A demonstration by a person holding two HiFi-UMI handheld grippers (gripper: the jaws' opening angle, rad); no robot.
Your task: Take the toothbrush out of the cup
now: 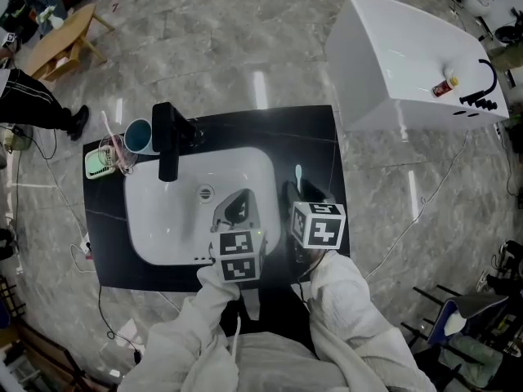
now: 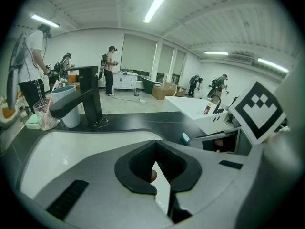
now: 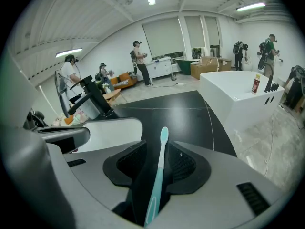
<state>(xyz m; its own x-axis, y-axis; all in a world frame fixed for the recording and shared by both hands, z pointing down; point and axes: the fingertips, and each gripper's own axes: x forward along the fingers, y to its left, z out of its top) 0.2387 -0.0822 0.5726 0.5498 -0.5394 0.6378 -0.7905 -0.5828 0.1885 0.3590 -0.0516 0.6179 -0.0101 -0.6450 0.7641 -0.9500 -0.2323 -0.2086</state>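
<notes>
A light blue cup (image 1: 139, 135) stands at the back left of the black counter (image 1: 315, 137), beside the black faucet (image 1: 167, 141); the left gripper view shows the cup (image 2: 66, 104) behind the spout. My right gripper (image 1: 296, 193) is over the counter to the right of the white sink (image 1: 176, 219), far from the cup. It is shut on a teal toothbrush (image 3: 161, 161), whose head (image 1: 298, 172) points away from me. My left gripper (image 1: 237, 207) hovers over the sink basin, jaws shut with nothing between them (image 2: 155, 163).
Left of the cup sit a clear holder with a pink toothbrush (image 1: 109, 133) and a pale green soap dish (image 1: 96, 164). A large white basin (image 1: 409, 64) stands on the floor at the back right. Several people stand in the room behind.
</notes>
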